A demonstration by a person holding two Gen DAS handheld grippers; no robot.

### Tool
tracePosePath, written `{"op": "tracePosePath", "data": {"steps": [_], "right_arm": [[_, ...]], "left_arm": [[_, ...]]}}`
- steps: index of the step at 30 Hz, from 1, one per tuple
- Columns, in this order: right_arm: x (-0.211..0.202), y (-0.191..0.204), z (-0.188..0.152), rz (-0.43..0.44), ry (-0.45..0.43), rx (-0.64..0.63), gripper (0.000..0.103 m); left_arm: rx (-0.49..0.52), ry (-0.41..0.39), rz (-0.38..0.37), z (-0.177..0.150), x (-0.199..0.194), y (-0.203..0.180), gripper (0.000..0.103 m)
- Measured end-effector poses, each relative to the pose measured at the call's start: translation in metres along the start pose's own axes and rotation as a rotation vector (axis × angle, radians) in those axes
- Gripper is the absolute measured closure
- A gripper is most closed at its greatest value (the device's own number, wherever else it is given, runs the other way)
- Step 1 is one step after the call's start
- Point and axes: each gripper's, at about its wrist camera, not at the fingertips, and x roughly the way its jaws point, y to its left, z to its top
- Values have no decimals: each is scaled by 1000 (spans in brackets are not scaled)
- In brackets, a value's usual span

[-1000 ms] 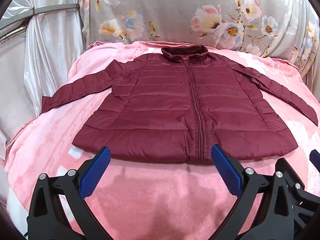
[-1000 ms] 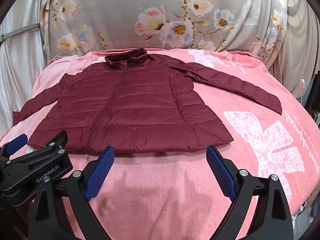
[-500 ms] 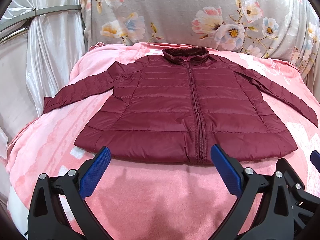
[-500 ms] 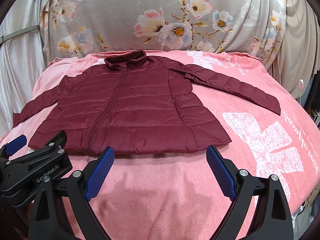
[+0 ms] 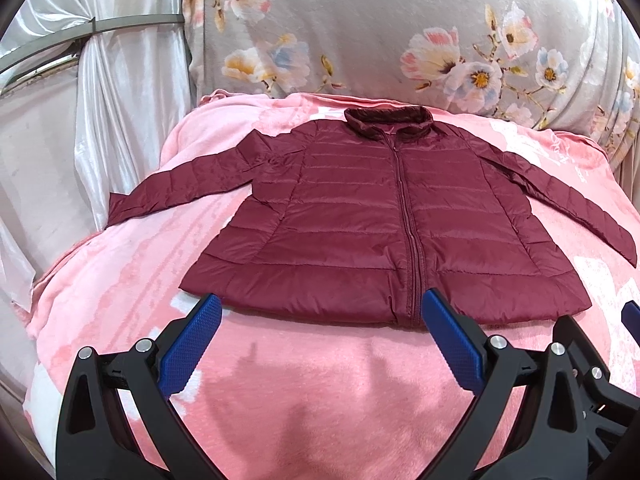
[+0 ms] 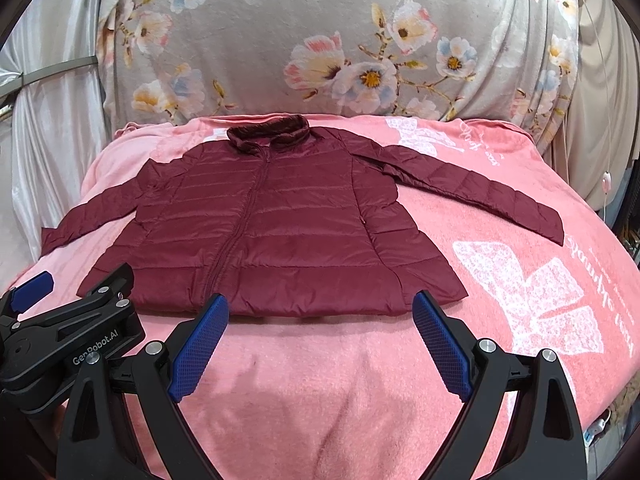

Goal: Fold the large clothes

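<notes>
Both cameras have shifted only slightly; the jacket (image 5: 384,224) lies flat, zipped, sleeves spread, on the pink blanket (image 6: 320,380). Left hand-held gripper (image 5: 316,344), marked "GenRobot.AI", and right hand-held gripper (image 6: 320,344) hover spread, empty, near the hem.

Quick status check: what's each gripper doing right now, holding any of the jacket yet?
Left gripper: open, holding nothing, short of the jacket hem.
Right gripper: open, holding nothing, also short of the hem.
</notes>
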Motion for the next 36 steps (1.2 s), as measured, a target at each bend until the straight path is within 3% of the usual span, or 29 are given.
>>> {"op": "tracePosePath", "data": {"steps": [36], "right_arm": [[-18,4,2,-2,-46,-8,12]], "left_arm": [[-20,-32,4,4,-16,9,6]]}}
